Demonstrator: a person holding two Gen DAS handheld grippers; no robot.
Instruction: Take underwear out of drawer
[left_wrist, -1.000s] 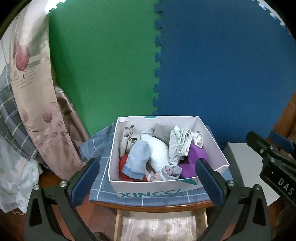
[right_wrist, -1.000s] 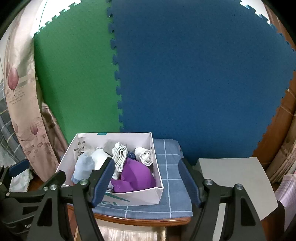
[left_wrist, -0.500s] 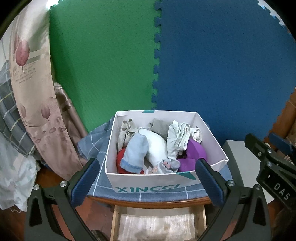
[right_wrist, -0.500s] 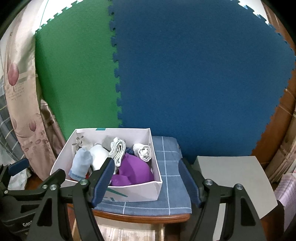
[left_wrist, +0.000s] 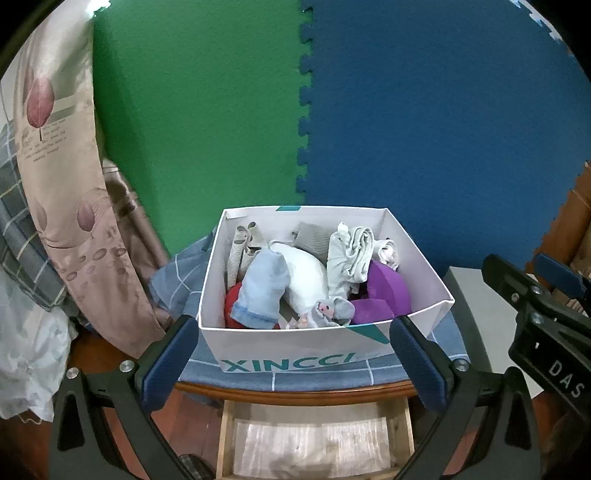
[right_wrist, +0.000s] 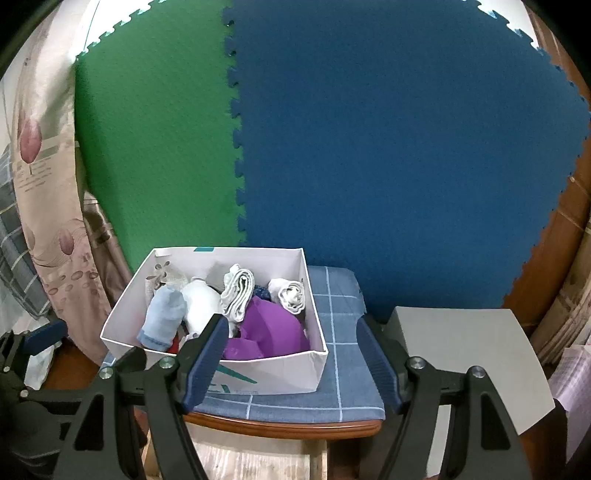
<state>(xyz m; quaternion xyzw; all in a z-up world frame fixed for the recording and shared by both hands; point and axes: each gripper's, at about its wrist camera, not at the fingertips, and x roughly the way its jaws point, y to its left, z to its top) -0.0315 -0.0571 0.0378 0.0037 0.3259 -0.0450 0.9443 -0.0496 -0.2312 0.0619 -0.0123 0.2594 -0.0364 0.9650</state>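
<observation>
Under the wooden table top, an open wooden drawer (left_wrist: 314, 439) shows a pale lined bottom; I cannot make out any underwear in it. On the table a white box (left_wrist: 424, 280) holds rolled clothes: a light-blue roll (left_wrist: 262, 291), a white one (left_wrist: 306, 277) and a purple one (left_wrist: 384, 291). My left gripper (left_wrist: 293, 354) hangs open above the drawer, in front of the box, with nothing between its fingers. My right gripper (right_wrist: 291, 354) is open too, off the box's (right_wrist: 291, 373) right front corner, and holds nothing.
A blue checked cloth (right_wrist: 340, 369) covers the table. A grey block (right_wrist: 461, 350) stands to the right. Green and blue foam mats (left_wrist: 406, 129) line the wall behind. A flowered curtain (left_wrist: 66, 206) and bedding hang at the left.
The box sits slightly higher in both views. Neither gripper's opening has changed.
</observation>
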